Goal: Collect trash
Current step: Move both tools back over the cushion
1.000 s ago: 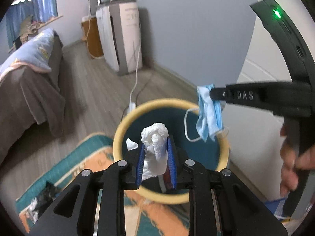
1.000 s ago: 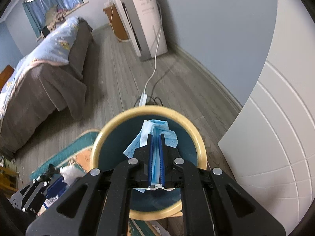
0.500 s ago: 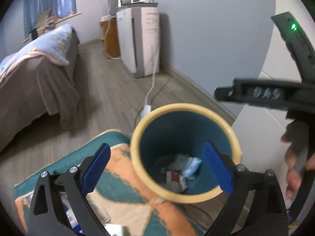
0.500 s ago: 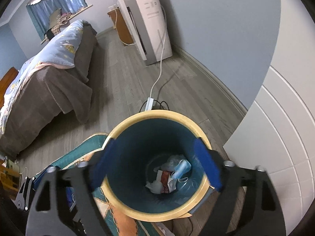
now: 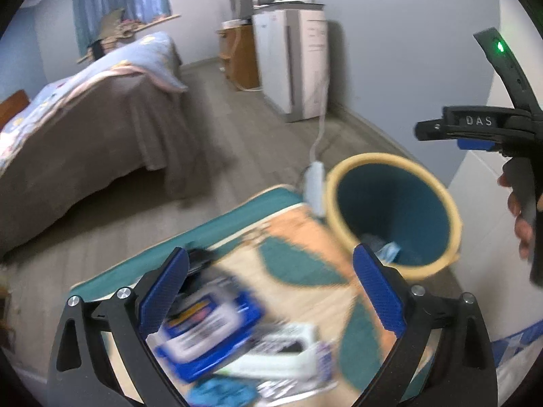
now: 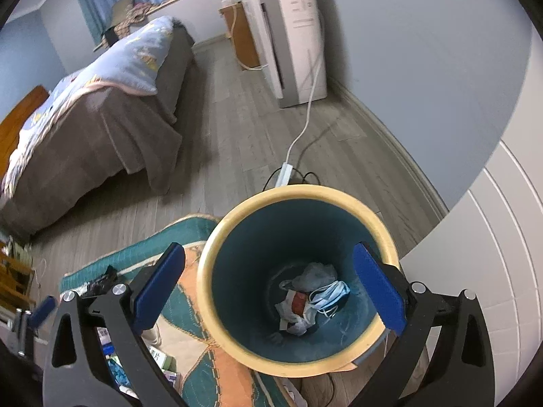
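A yellow-rimmed teal trash bin (image 6: 383, 234) stands on the floor below my right gripper (image 6: 268, 285), which is open and empty over it. Inside lie a blue face mask (image 6: 331, 293), crumpled tissue (image 6: 315, 273) and other scraps. My left gripper (image 5: 268, 288) is open and empty, over the rug left of the bin (image 5: 342, 176). Below it lie a blue packet (image 5: 207, 332), a white wrapper (image 5: 281, 352) and other blurred litter. The right gripper also shows in the left wrist view (image 5: 475, 132), above the bin.
A teal and orange rug (image 5: 305, 237) lies beside the bin. A bed (image 6: 88, 101) stands at the left, a white appliance (image 6: 295, 40) by the far wall. A white power strip (image 6: 284, 173) and cord lie behind the bin. A white cabinet (image 6: 492, 254) is at the right.
Both grippers opened and dropped the tissue and the mask into the bin. My left gripper has since swung left, away from the bin and over the litter on the rug.
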The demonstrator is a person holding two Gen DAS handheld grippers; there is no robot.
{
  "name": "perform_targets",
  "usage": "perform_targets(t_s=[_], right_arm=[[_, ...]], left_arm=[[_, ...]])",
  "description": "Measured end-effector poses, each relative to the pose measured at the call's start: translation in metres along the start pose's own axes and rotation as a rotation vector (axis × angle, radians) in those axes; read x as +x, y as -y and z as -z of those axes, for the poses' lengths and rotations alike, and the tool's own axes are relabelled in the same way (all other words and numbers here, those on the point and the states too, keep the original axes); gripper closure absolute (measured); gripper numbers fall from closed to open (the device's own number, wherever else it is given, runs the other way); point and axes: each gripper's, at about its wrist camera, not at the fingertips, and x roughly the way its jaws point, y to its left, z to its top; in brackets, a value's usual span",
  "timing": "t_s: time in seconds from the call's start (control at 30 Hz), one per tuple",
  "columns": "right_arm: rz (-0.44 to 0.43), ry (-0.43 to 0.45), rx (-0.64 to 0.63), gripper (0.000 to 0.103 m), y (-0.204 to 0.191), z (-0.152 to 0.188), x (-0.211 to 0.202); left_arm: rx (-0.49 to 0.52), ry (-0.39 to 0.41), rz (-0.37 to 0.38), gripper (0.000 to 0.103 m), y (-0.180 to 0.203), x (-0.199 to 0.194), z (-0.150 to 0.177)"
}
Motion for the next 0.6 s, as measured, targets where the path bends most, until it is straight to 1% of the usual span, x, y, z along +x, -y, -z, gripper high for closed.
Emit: perform_targets(t_s=[0.07,0.17,0.23,0.33,0.43,0.5,0.6], right_arm=[[-0.002,-0.009,-0.017,0.006,-0.009,0.002,0.001],[-0.013,-0.017,-0.043,0.006,-0.028,0.004,0.003],[-0.022,-0.022,-0.068,0.006,-0.042,0.007,0.004],[-0.034,-0.039,-0.115,0.006,-0.066,0.014,0.009],[-0.046,-0.064,-0.146,0.006,-0.083,0.02,0.015],[-0.062,-0.089,-0.153,0.006,-0.093,0.025,0.02],[-0.06,-0.121,-0.19,0.006,-0.11,0.033,0.029]], left_arm=[[-0.011,-0.007,-0.028,0.006,-0.017,-0.01,0.007],[-0.026,-0.021,-0.093,0.006,-0.051,-0.026,0.019],[-0.047,-0.019,-0.119,0.006,-0.068,-0.034,0.026],[-0.125,-0.013,-0.149,0.005,-0.095,-0.042,0.041],[-0.199,-0.032,-0.162,0.005,-0.116,-0.038,0.052],[-0.203,-0.039,-0.181,0.005,-0.125,-0.035,0.057],[-0.165,-0.047,-0.215,0.005,-0.131,-0.03,0.062]])
